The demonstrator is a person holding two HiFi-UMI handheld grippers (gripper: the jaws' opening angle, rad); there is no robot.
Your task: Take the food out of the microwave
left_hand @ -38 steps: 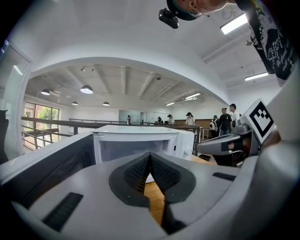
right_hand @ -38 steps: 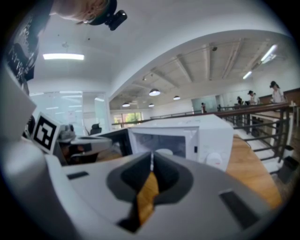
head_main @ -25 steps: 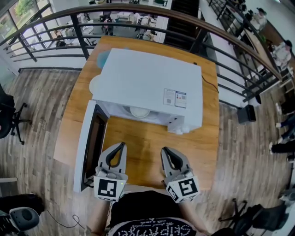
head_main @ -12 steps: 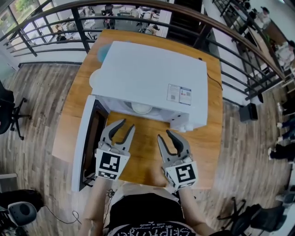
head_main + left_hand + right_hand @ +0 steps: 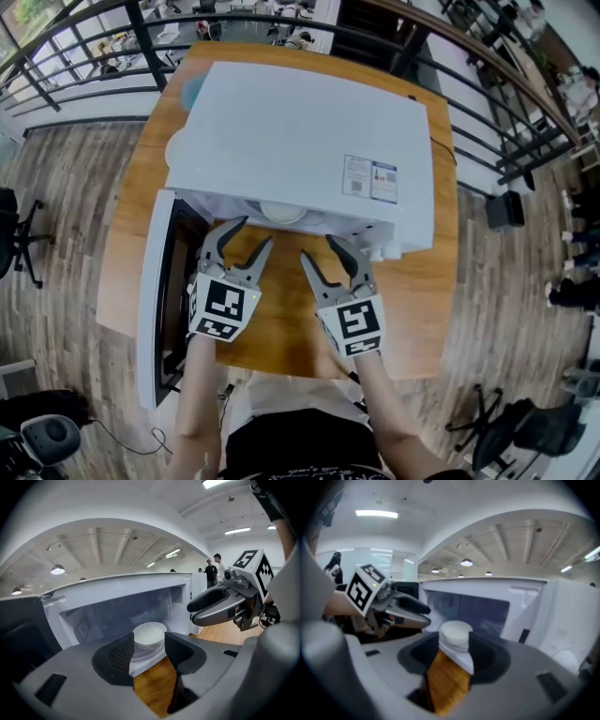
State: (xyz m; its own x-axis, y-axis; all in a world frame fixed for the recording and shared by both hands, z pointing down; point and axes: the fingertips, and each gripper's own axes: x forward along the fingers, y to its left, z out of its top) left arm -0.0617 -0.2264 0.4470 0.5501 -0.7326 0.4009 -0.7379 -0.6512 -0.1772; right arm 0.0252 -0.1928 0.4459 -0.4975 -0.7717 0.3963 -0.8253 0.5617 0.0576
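Left claw (image 5: 255, 234) and right claw (image 5: 319, 248) have just opened wide, both empty, now nearer the bowl (image 5: 149, 634) ahead inside the microwave (image 5: 300, 131); ready to grasp.

From where I sit, this looks like an open-plan office on an upper level. A dark metal railing (image 5: 147, 42) curves round the wooden desk (image 5: 281, 328) carrying the microwave (image 5: 300, 141). A black swivel chair (image 5: 14, 234) stands on the plank floor (image 5: 75, 197). Strip lights (image 5: 236, 530) hang under a bare beamed ceiling (image 5: 112, 545), and people (image 5: 212, 569) stand in the background.
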